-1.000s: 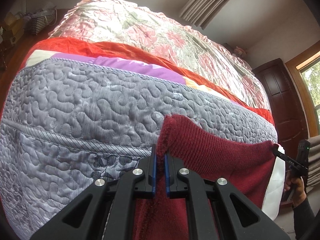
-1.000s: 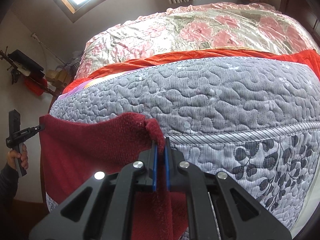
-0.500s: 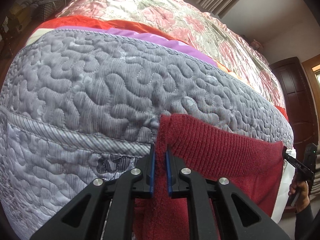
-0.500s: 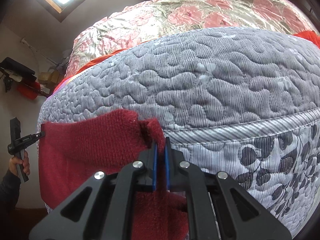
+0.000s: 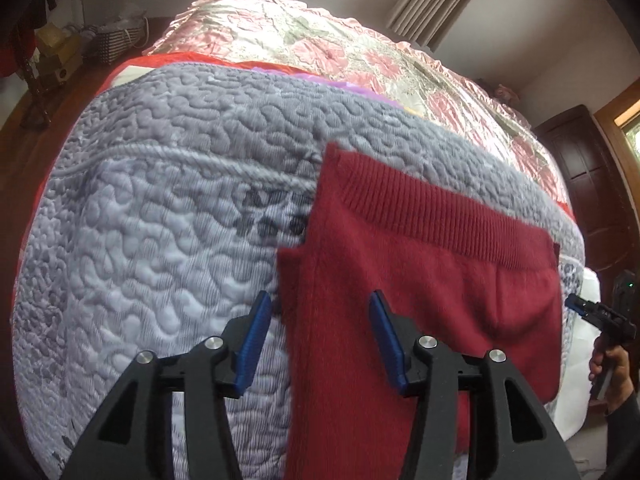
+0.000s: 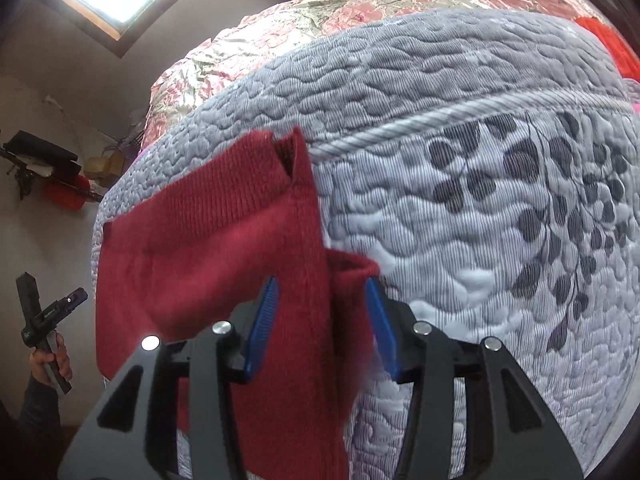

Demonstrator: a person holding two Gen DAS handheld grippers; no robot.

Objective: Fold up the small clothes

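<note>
A bed fills both views, its grey quilt hanging over the near edge; a dark red knitted garment lies draped over that quilt, ribbed band uppermost, legs hanging down; the left gripper is spread wide, the garment's edge loose between its blue pads; the right gripper is likewise spread, fabric hanging between, nothing pinched.

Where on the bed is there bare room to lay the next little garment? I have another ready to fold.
Bare grey quilt lies left of the red knit trousers, and more leaf-print quilt to their right. Beyond the waistband, quilt stays free up to the floral bedspread. The trousers' own strip is taken, with both open grippers over it.
</note>
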